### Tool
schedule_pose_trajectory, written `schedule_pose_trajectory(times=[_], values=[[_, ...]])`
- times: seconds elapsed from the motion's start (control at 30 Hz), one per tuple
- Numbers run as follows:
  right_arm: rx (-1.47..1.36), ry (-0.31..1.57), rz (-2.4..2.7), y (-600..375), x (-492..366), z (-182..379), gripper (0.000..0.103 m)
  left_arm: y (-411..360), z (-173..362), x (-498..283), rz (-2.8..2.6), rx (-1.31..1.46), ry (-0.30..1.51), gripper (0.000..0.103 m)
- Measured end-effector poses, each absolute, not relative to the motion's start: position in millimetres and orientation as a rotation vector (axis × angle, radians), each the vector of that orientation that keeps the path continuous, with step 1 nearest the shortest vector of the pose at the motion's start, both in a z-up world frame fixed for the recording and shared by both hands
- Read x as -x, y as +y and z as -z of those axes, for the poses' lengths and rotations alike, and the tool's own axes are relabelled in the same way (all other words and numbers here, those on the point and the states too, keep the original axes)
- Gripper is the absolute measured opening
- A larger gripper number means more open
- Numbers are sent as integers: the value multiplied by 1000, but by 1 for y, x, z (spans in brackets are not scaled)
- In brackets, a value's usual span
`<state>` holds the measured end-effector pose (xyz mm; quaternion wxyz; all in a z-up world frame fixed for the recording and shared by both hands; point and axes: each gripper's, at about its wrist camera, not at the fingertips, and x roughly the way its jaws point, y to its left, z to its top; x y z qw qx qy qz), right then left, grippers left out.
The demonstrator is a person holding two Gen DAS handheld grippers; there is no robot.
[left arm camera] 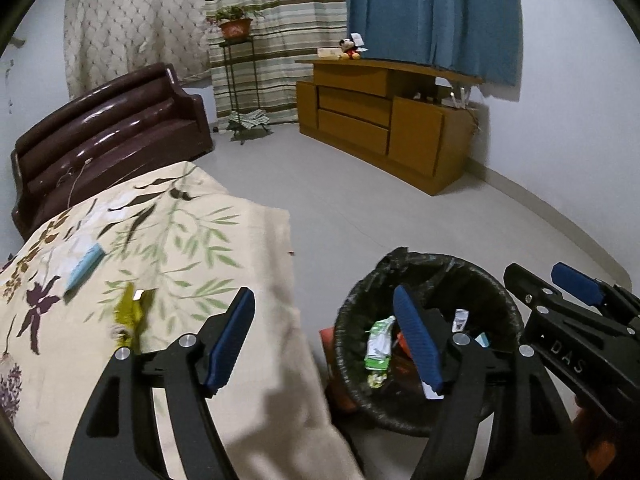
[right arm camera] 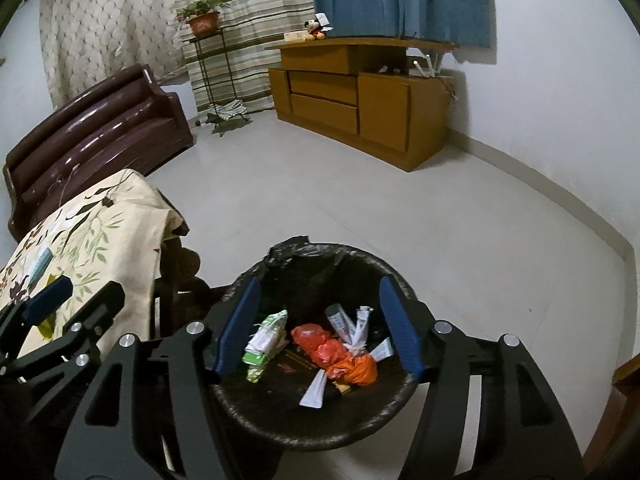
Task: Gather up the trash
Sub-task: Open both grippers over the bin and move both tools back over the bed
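Both grippers hang with jaws apart and nothing between them, the right gripper (right arm camera: 318, 326) over the bin (right arm camera: 280, 436), the left gripper (left arm camera: 326, 340) at the table's edge. Wrappers (right arm camera: 266, 340) lie inside the bin; a yellow wrapper (left arm camera: 128, 312) and a blue packet (left arm camera: 84, 266) remain on the tablecloth (left arm camera: 192, 240). I'd worry a pinch there snags the cloth and drags it.

The round black bag-lined trash bin (right arm camera: 320, 420) is standing open-topped on the pale tiled floor (right arm camera: 400, 216), its mouth unobstructed above the wrappers. At nine o'clock the worktop under a cream floral cloth (left arm camera: 168, 240) is crowding it closely. Floor is lying open from twelve to three o'clock, toward the wooden cabinet (right arm camera: 360, 112).
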<state>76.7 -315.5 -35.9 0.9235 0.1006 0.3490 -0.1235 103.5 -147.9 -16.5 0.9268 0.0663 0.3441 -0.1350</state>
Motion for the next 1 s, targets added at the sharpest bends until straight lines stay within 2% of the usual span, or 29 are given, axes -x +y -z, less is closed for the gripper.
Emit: schedule_pose_trajectory(times=[0.43, 1.0], values=[[-143, 714, 140, -248, -78, 19, 62, -67, 0, -87, 157, -78, 685, 71], [-49, 737, -58, -132, -95, 14, 62, 68, 10, -74, -62, 2, 712, 71]])
